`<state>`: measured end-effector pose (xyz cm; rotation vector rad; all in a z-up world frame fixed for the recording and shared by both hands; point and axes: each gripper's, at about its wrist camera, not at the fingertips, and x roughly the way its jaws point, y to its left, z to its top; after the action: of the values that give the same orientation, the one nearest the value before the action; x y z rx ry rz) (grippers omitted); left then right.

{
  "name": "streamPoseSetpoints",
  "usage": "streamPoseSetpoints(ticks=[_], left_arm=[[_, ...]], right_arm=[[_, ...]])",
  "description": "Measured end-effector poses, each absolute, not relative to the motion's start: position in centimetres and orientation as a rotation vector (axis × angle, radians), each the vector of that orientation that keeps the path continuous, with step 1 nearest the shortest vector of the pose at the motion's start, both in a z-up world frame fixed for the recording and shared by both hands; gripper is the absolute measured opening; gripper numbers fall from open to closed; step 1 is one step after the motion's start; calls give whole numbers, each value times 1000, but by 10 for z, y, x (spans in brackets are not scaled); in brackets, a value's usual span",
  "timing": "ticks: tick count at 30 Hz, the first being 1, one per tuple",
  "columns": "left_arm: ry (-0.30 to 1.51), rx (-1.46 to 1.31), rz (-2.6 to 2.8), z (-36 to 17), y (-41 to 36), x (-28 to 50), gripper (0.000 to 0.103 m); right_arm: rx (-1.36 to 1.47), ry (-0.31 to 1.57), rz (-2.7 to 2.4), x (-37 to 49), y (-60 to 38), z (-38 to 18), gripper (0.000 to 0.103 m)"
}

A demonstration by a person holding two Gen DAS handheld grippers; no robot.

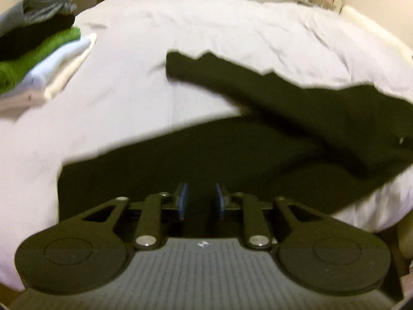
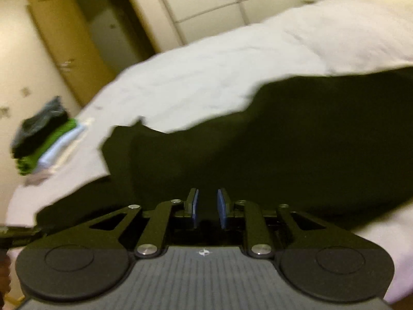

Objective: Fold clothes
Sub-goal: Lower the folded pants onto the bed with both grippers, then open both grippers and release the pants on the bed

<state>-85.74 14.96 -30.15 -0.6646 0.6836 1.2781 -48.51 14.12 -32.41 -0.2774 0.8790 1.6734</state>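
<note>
Dark olive garment [image 1: 258,134]: matt, soft cloth, ahead of both claws.
White bed cover [image 1: 129,90]: matt cloth, faintly creased.
Folded clothes stack [image 1: 38,51]: cloth; the green piece looks nubbly, far left of the left claw [image 1: 200,201].
Right claw [image 2: 207,208]: matt black plastic arms, shiny metal pivots, smooth blue pads.
Tan wardrobe door [image 2: 64,51]: smooth wood.

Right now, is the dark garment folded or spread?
Partly folded: the dark garment has one sleeve laid across its body on the bed.

white bed [image 1: 134,98], wooden door [image 2: 67,46], pale wardrobe [image 2: 206,5].
</note>
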Motion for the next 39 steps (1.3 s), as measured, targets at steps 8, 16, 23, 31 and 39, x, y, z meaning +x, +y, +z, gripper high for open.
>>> streamPoseSetpoints(ticks=[8,16,23,31,39], left_arm=[[645,-951,1169,-314,243,-896,23],[493,-1049,1133,-315,345,-923,35],[344,-1145,1157,-353,406,-929,40],[141,-1035,1069,-330,373,-952,2],[139,-931,1125,-296,261,-1010,8]], right_arm=[[-321,1054,1808,-527,184,-346,33],[-216,1120,1865,-526,229,-342,42],[-223,1134,1916,-550,260,-350,41],[-269,1052,2028,-583,282,-344,6],[-393,926,2221,-622,234,-312,6]])
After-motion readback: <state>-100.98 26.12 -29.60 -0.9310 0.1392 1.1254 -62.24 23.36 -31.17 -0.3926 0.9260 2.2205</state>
